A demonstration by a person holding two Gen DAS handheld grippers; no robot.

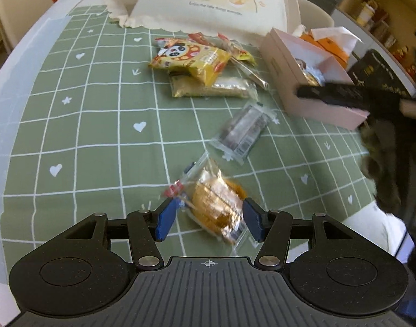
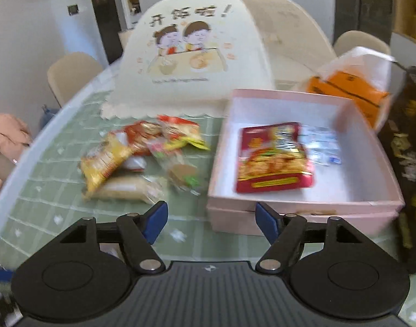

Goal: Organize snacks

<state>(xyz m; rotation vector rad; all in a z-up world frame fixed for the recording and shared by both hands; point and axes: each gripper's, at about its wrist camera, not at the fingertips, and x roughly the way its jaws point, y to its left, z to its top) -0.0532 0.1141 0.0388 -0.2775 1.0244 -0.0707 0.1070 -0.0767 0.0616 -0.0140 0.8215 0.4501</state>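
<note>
My left gripper [image 1: 208, 218] is open, its blue fingers on either side of a clear-wrapped golden cake packet [image 1: 216, 207] that lies on the green tablecloth; I cannot tell whether they touch it. A dark bar in clear wrap [image 1: 242, 132] lies beyond it. A pile with a yellow panda bag [image 1: 190, 60] and a pale cracker pack [image 1: 210, 87] sits farther back. The pink box [image 2: 298, 204] holds a red snack bag [image 2: 273, 158] and a blue-white packet [image 2: 321, 144]. My right gripper [image 2: 210, 218] is open and empty, just before the box's near left corner.
A cream mesh food cover [image 2: 197, 54] stands at the back of the table. An orange carton [image 2: 349, 92] and a black box [image 2: 409, 147] sit right of the pink box. The snack pile [image 2: 142, 158] lies left of it. Chairs ring the table.
</note>
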